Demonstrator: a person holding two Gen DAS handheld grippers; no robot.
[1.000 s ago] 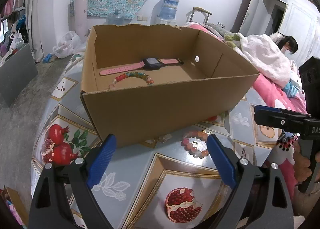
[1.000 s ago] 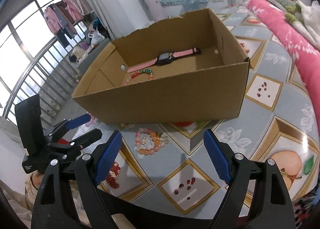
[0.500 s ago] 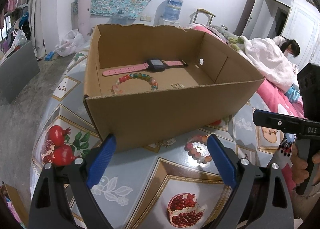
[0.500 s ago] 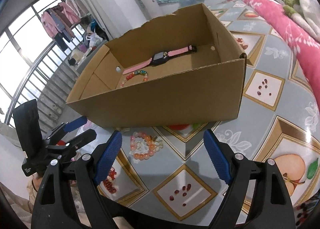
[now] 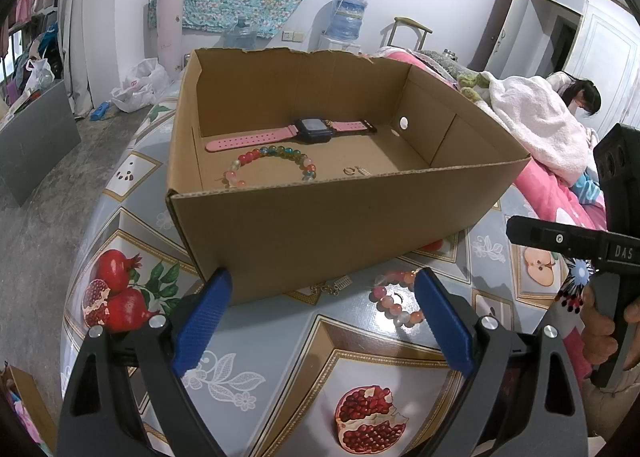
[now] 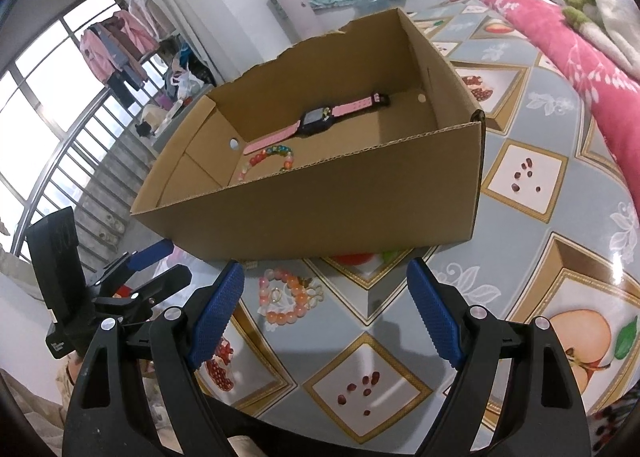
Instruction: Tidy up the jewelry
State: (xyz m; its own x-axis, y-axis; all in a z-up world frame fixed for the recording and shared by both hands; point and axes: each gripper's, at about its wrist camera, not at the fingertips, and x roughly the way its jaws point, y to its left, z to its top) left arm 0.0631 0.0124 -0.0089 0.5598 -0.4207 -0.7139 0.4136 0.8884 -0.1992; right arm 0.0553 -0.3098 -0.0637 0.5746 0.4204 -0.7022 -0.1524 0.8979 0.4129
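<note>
An open cardboard box (image 5: 340,225) (image 6: 320,213) stands on the table. Inside lie a pink-strapped watch (image 5: 314,130) (image 6: 318,122), a multicoloured bead bracelet (image 5: 272,161) (image 6: 268,157) and a small ring (image 5: 350,170). In front of the box, on the cloth, sits a pink-and-orange bead bracelet (image 5: 394,299) (image 6: 284,297) beside a thin gold chain (image 5: 330,287). My left gripper (image 5: 320,289) hovers open and empty before the box's front wall. My right gripper (image 6: 326,277) is open too, with the table bracelet just left of its centre line.
A glossy fruit-patterned tablecloth (image 5: 280,357) (image 6: 520,177) covers the table. Pink bedding (image 6: 580,69) lies to the right, with a person (image 5: 580,97) behind it. The other gripper shows at each view's edge. A window with railings (image 6: 60,117) is at the left.
Both views look a little more down into the box, showing more of its floor. In the right wrist view the table bracelet has slid slightly left. Both grippers stayed open.
</note>
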